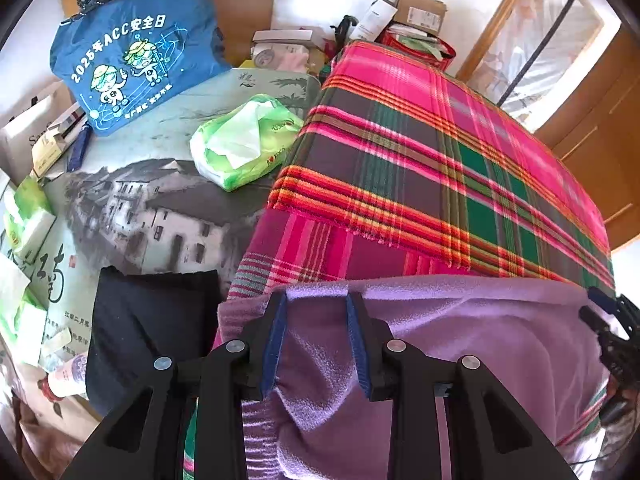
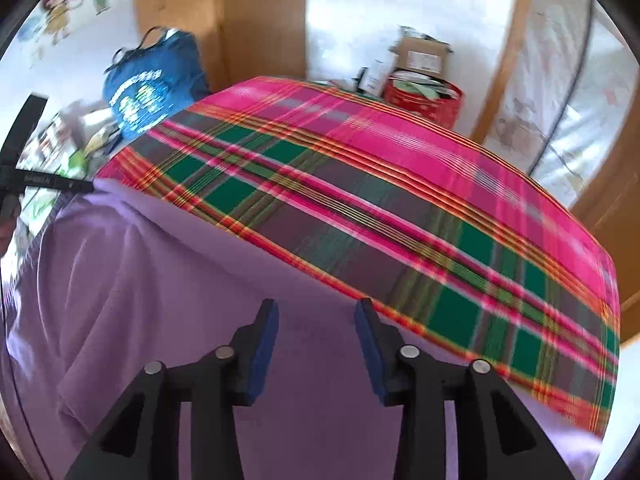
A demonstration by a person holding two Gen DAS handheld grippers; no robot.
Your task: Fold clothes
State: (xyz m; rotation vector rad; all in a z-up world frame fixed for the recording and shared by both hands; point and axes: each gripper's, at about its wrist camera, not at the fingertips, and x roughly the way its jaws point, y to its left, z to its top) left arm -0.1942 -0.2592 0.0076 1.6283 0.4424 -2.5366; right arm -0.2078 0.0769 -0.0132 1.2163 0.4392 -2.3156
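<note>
The left gripper was clamped on a bunched fold of the purple fleece garment, its blue pads pressing the cloth from both sides. The garment lay spread across the near part of a pink, green and red plaid blanket, its far edge running straight across the blanket.

The right gripper hung over the same garment with its jaws apart — nothing between the pads, only flat purple fabric beneath them. In the left wrist view, that gripper showed at the far right edge of the garment.

To the left of the blanket a dark folded cloth lay near, on a mat printed with grey houses. Farther off on that mat sat a green plastic pack and a blue printed bag. At the far end of the blanket stood a red container with a cardboard box behind it — both near the wall.
</note>
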